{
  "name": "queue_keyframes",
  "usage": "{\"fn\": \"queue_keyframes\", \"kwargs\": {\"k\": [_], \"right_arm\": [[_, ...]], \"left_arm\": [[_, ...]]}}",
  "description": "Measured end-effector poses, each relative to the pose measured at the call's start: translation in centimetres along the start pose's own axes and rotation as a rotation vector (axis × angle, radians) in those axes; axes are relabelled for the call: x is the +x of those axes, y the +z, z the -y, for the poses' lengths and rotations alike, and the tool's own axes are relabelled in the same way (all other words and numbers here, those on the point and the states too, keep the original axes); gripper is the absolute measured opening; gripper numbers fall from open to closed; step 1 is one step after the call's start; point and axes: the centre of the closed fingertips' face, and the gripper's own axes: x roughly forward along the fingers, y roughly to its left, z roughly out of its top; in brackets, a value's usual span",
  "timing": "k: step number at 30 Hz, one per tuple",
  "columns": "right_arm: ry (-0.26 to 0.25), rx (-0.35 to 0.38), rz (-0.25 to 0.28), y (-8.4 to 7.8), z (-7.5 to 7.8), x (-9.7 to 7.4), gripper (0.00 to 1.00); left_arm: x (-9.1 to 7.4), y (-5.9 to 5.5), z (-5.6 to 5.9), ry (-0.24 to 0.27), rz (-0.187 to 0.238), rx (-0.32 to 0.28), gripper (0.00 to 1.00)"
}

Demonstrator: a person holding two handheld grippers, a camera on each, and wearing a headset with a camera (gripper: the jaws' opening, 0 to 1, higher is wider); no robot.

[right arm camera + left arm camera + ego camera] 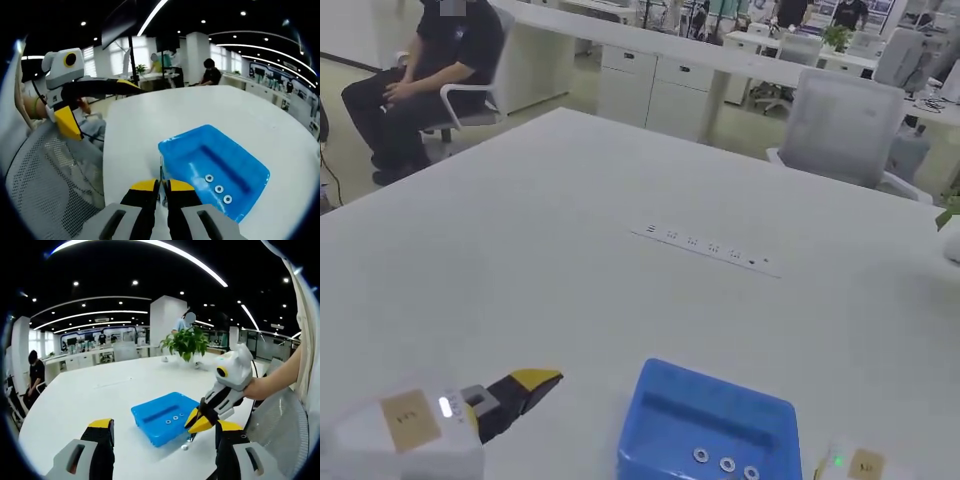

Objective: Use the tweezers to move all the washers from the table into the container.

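We count three washers lying in a row on the floor of the blue container, so we judge that part of the job done. The container sits on the white worktop near its close edge. The right gripper has its fingers drawn narrow on the tweezers, just beside the container's near wall. In the left gripper view something small and silvery glints at the tweezers' tip, too small for us to name. The left gripper hangs nearby with fingers wide and empty. Whether washers remain to be moved, we cannot tell.
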Motion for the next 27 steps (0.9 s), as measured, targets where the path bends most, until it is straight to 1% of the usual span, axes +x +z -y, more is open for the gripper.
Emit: {"fn": "queue_keyframes", "kwargs": {"k": [5, 10, 15, 20, 27], "right_arm": [[0.006, 0.008, 0.005, 0.01, -0.32, -0.24, 0.04], [-0.009, 0.011, 0.014, 0.36, 0.17, -0.19, 0.04], [0.002, -0.003, -0.001, 0.15, -0.07, 0.21, 0.04], [0.001, -0.018, -0.012, -0.06, -0.15, 0.22, 0.04], [0.000, -0.002, -0.007, -0.19, -0.04, 0.10, 0.04]], "left_arm": [[0.00, 0.00, 0.03, -0.002, 0.000, 0.000, 0.84], [0.02, -0.02, 0.10, -0.006, -0.002, 0.003, 0.84], [0.02, -0.03, 0.04, -0.005, -0.002, 0.001, 0.84], [0.03, -0.04, 0.01, -0.004, -0.001, 0.000, 0.84], [0.07, -0.06, 0.01, -0.003, -0.001, 0.001, 0.84]]}}
